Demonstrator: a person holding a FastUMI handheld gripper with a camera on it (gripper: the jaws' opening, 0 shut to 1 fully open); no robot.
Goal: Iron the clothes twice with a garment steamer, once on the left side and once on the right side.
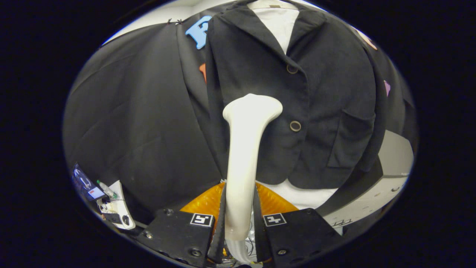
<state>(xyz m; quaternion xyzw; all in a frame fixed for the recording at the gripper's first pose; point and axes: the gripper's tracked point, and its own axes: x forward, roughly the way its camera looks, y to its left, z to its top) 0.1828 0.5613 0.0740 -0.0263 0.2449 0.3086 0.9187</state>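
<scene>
So the biggest thing here is the black jacket [297,96], hanging upright right ahead of the fingers over a white form, with two buttons [295,125] running down its front and a patch pocket [351,137] off to one side. The garment steamer [243,160] is next: its cream handle runs up from between the fingers, and the wide head sits against the jacket front, just beside the lower button. The gripper [240,223] is clamped on that handle, both fingers pressing it. My guess is this is a pass on one front panel. To do it well, I'd keep the head flat and lightly touching the cloth, move slow and straight along the panel, and steer clear of the buttons.
</scene>
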